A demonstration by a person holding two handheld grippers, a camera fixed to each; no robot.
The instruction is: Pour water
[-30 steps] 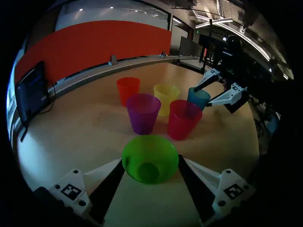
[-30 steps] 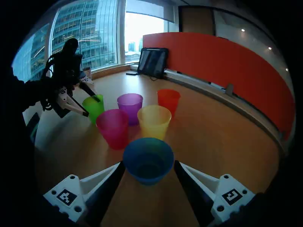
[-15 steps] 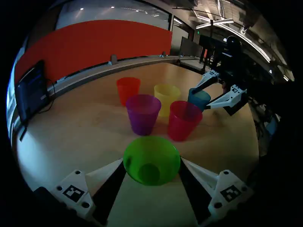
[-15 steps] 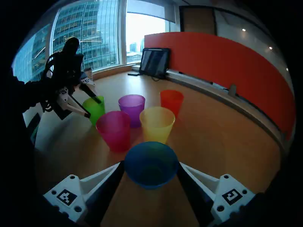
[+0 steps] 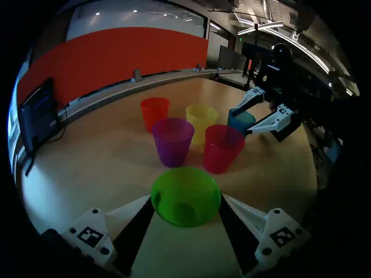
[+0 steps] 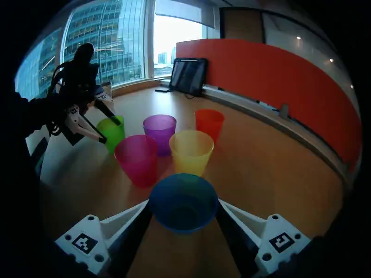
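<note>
A green cup (image 5: pixel 186 196) sits between the fingers of my left gripper (image 5: pixel 185 211), which is shut on it just above the wooden table (image 5: pixel 92 157). My right gripper (image 6: pixel 183 217) is shut on a blue cup (image 6: pixel 183 202). Between them stand a purple cup (image 5: pixel 173 141), a pink cup (image 5: pixel 222 147), a yellow cup (image 5: pixel 201 121) and an orange cup (image 5: pixel 154 112), all upright. In the right gripper view the left gripper (image 6: pixel 105 125) holds the green cup (image 6: pixel 111 133) at the left; in the left gripper view the right gripper (image 5: pixel 252 118) holds the blue cup (image 5: pixel 240 122).
A dark laptop (image 6: pixel 188 77) stands open at the table's far edge before a red wall (image 6: pixel 278 78). A person's dark sleeve (image 6: pixel 32 116) reaches in behind the left gripper. Tall windows (image 6: pixel 106 41) lie beyond. Bare tabletop spreads around the cups.
Both held cups have risen slightly and sit a little nearer their cameras. The standing cups have not moved.
</note>
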